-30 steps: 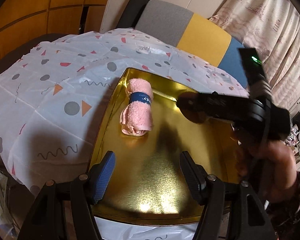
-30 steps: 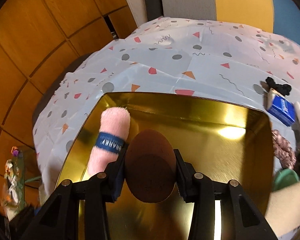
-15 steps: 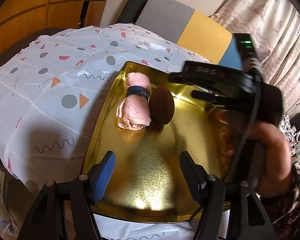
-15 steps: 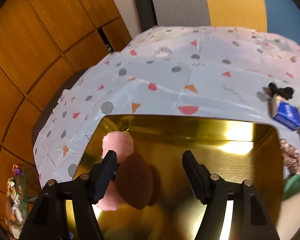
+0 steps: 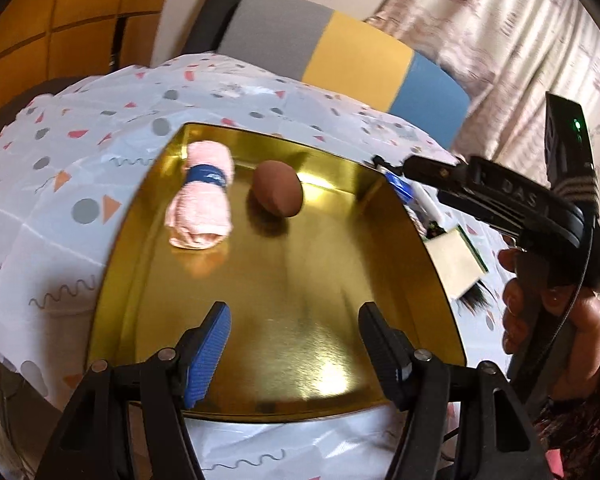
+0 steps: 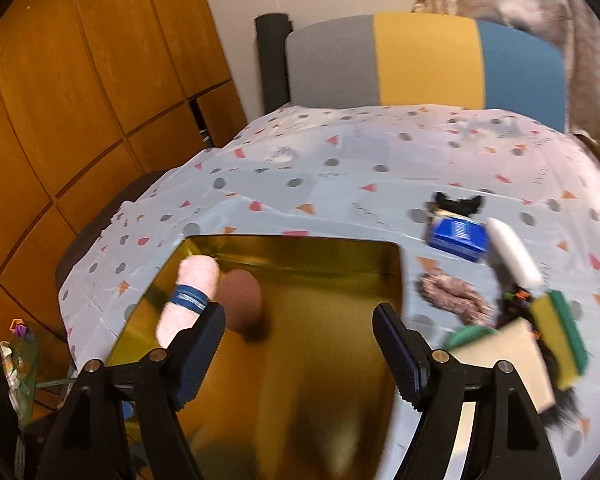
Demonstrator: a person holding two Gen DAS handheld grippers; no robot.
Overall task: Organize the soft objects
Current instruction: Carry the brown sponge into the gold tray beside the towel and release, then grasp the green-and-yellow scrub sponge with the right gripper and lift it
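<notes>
We have the brown egg-shaped sponge [image 5: 278,194] lying in the gold tray [image 5: 400,264] just beside the rolled pink towel [image 5: 201,204], and our right gripper [image 6: 298,354] is opening with nothing between its jaws. Our left gripper [image 5: 294,350] hangs spread and empty over the tray's near edge. Next we judge the right should go for the loose things on the tablecloth [image 6: 340,168] beside the tray, perhaps the pinkish scrunchie [image 6: 454,296].

left wrist: steep over tray [image 5: 440,280] | right wrist: likewise | shared: tray
</notes>
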